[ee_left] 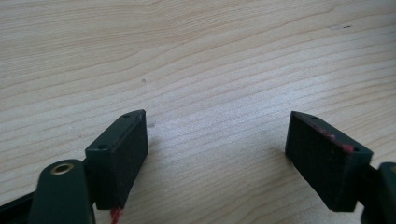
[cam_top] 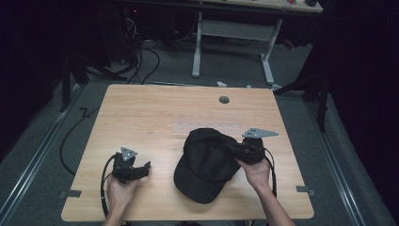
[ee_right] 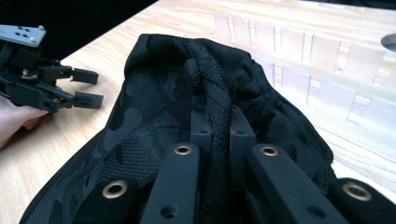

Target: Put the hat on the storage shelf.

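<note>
- The right gripper (ee_right: pixel 219 128) has its jaws pinched tight on a fold of the black cap's (ee_right: pixel 187 116) mesh crown.
- The cap lies on the wooden table (cam_top: pixel 141 113), near edge, right of centre.
- The left gripper (ee_left: pixel 217 154) rests spread wide with nothing between its jaws, left of the cap and apart from it.

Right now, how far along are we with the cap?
Done: the right gripper has shut on a fold of the black cap's crown fabric, pinched up between its jaws. In hand: the crown is bunched upward while the brim lies on the wooden table. Left: whatever move follows; the cap is not clear of the table. The left gripper rests open beside it, holding nothing.
</note>
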Demonstrator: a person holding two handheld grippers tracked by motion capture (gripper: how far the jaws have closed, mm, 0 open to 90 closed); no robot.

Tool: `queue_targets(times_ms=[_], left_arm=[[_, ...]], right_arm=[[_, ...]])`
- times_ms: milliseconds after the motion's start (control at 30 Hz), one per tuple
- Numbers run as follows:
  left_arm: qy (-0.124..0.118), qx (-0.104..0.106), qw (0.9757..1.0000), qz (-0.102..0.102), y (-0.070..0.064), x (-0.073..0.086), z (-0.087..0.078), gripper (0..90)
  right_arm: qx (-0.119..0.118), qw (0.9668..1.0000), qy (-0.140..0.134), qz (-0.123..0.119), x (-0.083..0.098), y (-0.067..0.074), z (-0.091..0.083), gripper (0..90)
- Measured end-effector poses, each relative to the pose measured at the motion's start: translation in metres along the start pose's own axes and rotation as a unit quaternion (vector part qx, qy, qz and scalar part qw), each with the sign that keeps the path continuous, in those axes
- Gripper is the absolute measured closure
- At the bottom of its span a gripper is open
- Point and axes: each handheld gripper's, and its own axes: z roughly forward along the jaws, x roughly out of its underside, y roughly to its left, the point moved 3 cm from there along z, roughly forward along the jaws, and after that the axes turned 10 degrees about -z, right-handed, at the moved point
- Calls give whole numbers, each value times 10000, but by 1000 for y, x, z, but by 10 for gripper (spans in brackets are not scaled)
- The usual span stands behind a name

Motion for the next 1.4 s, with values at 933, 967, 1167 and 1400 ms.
queue_targets(times_ms=[933, 967, 1167, 1400], left_arm=[[1487, 2114, 9656, -296, -97, -14, -39, 189], [1553, 2166, 9633, -318, -101, -14, -40, 187], [1909, 2440, 9501, -357, -121, -15, -44, 170], [2170, 2476, 9434, -398, -130, -12, -37, 159]], right_arm=[[-181, 9980, -155, -590, -16, 11, -9, 850], [-204, 9978, -183, -604, -17, 11, -9, 850], [-357, 9965, -335, -685, -20, 12, -11, 849], [-454, 9946, -410, -833, -21, 16, -11, 849]])
